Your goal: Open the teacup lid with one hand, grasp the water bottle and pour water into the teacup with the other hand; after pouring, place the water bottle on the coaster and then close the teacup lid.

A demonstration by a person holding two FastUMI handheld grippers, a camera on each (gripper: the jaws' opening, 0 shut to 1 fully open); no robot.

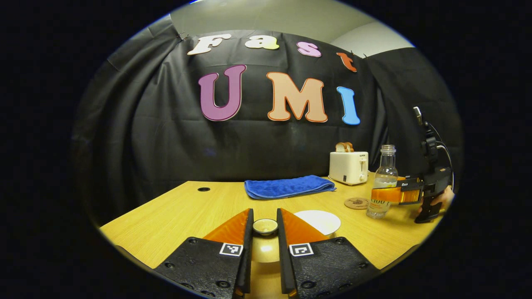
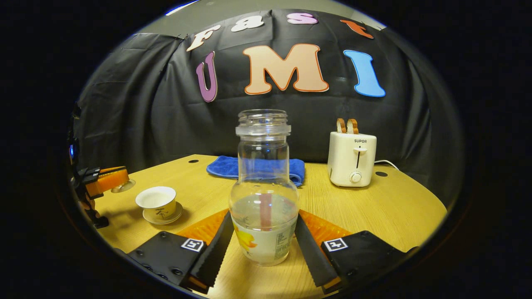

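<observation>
The left claw (image 1: 265,220) is pinching the lid (image 1: 265,226); the right claw (image 2: 262,232) is apparently clamping the water bottle (image 2: 263,195) on the bench (image 2: 399,207), teacup (image 2: 157,200) at nine o'clock. The smooth glass is risking slipping mid-tilt.

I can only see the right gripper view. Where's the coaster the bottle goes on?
Observer: In the left gripper view, the coaster lies on the table close beside the bottle, in front of the toaster.
Operator: Is the other gripper really pinching the lid?
Observer: Yes. The left gripper has both fingers pressed on the knob of the lid.
</observation>
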